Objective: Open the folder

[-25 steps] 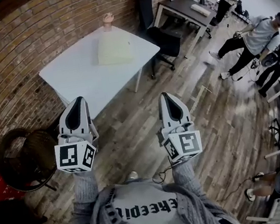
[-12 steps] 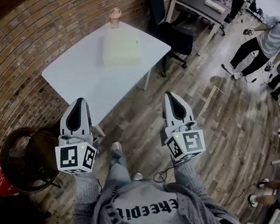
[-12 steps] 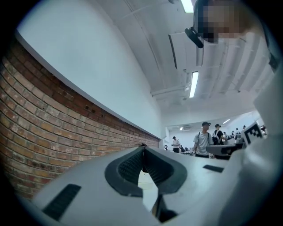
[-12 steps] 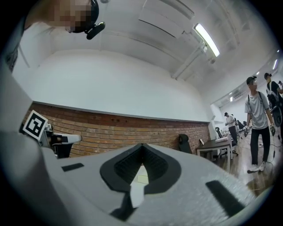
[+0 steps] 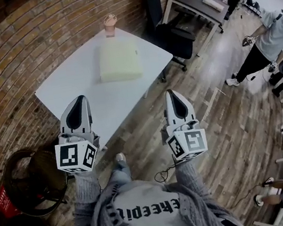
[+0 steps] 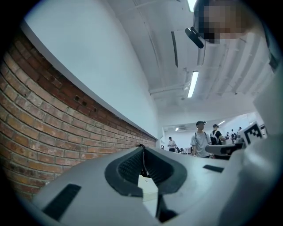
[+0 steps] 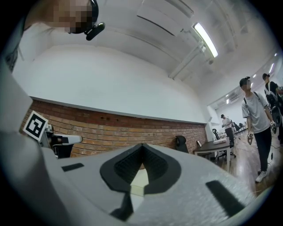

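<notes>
The folder (image 5: pixel 118 61), pale yellow and closed, lies flat on the far half of a white table (image 5: pixel 74 91). Both grippers are held in the air short of the table, well away from the folder. My left gripper (image 5: pixel 78 99) hangs over the table's near edge, its jaws together with nothing in them. My right gripper (image 5: pixel 171 93) is over the wooden floor to the right of the table, also shut and empty. In the left gripper view the folder (image 6: pixel 148 187) shows through the hollow behind the jaw tips, and the right gripper view shows the folder (image 7: pixel 139 180) the same way.
A small pink object (image 5: pixel 110 23) stands at the table's far end by the brick wall (image 5: pixel 10 56). A black office chair (image 5: pixel 171 33) and a dark desk (image 5: pixel 196 2) are at the right rear. A person (image 5: pixel 273 35) walks at far right. A round dark chair (image 5: pixel 32 180) sits at left.
The table and folder have come closer and shifted slightly left in the head view as the person steps forward. Both grippers keep the same pose, shut.
</notes>
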`<state>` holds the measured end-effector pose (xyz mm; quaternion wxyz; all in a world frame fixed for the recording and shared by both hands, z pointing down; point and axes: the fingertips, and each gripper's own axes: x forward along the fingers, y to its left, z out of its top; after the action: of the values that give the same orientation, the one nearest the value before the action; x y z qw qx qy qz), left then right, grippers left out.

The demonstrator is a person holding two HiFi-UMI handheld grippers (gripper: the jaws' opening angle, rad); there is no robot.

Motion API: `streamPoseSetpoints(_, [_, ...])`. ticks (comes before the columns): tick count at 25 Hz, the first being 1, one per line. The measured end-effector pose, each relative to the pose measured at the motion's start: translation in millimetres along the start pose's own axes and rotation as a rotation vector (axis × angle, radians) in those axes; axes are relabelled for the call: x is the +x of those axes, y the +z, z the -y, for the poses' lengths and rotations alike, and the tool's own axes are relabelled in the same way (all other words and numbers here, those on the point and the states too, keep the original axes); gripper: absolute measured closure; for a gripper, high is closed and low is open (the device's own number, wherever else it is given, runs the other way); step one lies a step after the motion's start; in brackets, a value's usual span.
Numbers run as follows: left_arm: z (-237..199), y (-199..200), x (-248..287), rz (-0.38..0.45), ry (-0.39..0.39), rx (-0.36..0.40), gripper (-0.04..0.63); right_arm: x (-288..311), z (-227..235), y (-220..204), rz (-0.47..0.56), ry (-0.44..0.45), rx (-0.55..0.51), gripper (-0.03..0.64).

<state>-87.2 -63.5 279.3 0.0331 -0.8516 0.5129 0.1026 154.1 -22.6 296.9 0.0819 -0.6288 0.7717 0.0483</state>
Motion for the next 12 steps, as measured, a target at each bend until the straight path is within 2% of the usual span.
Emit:
streamPoseSetpoints(6, [-29.1, 5.8, 54.9, 0.013, -0.041, 0.019, 0.584, 58.4, 4.2, 2.0, 0.022, -0.022, -0.003, 0.612])
streamPoseSetpoints(12, [-62.0, -4.7, 95.6, 0.023, -0.07, 0.024, 0.583, 102.6, 7.8, -7.8, 0.018, -0.052, 0.0, 0.612])
